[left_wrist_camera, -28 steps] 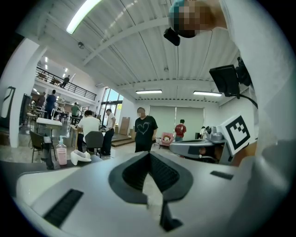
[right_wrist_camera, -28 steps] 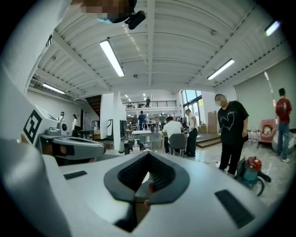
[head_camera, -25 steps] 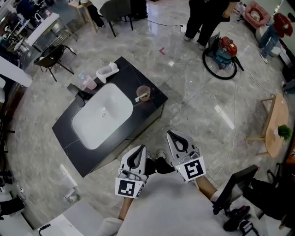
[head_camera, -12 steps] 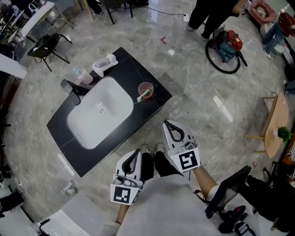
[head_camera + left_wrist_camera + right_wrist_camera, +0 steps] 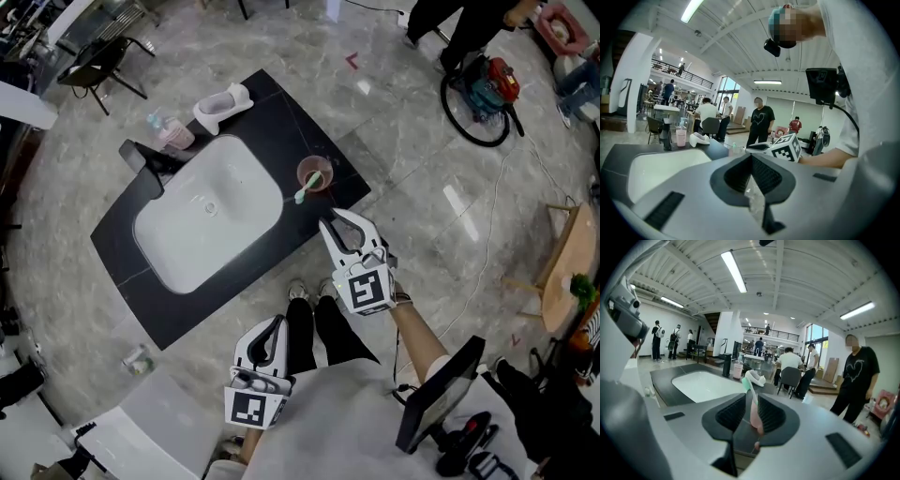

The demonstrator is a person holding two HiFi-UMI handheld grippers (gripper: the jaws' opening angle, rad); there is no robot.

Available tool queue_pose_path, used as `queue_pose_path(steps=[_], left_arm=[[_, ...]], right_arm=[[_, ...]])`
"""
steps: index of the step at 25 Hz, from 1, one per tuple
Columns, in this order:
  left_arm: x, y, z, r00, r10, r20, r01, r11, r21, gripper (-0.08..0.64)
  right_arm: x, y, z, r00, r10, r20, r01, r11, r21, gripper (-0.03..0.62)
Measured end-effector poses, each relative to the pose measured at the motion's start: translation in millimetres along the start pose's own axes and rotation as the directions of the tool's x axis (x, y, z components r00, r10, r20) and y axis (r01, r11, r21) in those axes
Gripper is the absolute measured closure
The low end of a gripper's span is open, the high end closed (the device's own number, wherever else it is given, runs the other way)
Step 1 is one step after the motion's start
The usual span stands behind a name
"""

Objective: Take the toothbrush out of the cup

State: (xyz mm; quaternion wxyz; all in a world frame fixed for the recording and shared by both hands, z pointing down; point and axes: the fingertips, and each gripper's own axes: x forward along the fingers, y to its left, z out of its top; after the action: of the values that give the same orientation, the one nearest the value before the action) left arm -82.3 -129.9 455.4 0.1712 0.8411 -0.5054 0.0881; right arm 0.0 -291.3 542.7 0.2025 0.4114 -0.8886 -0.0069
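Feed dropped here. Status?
Right tongs open, short of the cup. Left tongs shut, held back. Toothbrush in cup, untouched. Nothing blocking.

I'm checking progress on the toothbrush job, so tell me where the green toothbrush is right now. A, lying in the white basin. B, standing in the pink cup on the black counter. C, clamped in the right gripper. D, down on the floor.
B: the head view shows the toothbrush leaning out of the pink cup on the black counter, with the right gripper just short of it, jaws apart.
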Motion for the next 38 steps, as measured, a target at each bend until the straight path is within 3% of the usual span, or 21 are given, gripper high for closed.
queue_pose_path(steps=[5,10,16,24,26,29,33,38], left_arm=[[-1.4,3.8,-4.9,1.0,0.002,-0.002,-0.001,1.0,0.025,0.557],[-0.9,4.2,-8.5,0.998,0.048,-0.037,-0.051,0.995,-0.082,0.557],[-1.6,4.3,-11.1,0.997,0.063,-0.044,-0.067,0.994,-0.085,0.557],[-3.2,8.7,-11.5,0.996,0.079,-0.05,-0.083,0.992,-0.092,0.557],[-2.8,9.8,-11.4,0.996,0.079,-0.049,-0.083,0.992,-0.094,0.557],[-1.9,10.8,-11.3,0.996,0.077,-0.046,-0.081,0.992,-0.094,0.557],[-3.9,12.1,-11.5,0.997,0.064,-0.031,-0.065,0.997,-0.038,0.557],[-3.2,11.5,-8.9,0.998,0.064,-0.028,-0.066,0.995,-0.069,0.557]], right_arm=[[29.6,-7.9,-10.9,1.0,-0.023,-0.022,0.021,0.995,-0.098,0.495],[53.1,-8.8,-19.3,0.999,-0.004,-0.04,-0.002,0.988,-0.152,0.495],[70.6,-5.7,-19.6,0.999,0.01,-0.032,-0.017,0.973,-0.229,0.497],[79.8,-8.4,-20.4,0.999,0.005,-0.033,-0.012,0.972,-0.235,0.499],[80.3,-7.2,-20.6,1.0,0.0,-0.029,-0.007,0.97,-0.241,0.546],[80.5,-7.9,-20.6,1.0,-0.005,-0.025,-0.001,0.975,-0.224,0.551],[80.3,-10.2,-21.1,1.0,-0.009,-0.027,0.003,0.976,-0.219,0.552],[80.6,-11.9,-17.6,1.0,-0.016,-0.02,0.011,0.976,-0.216,0.561]])
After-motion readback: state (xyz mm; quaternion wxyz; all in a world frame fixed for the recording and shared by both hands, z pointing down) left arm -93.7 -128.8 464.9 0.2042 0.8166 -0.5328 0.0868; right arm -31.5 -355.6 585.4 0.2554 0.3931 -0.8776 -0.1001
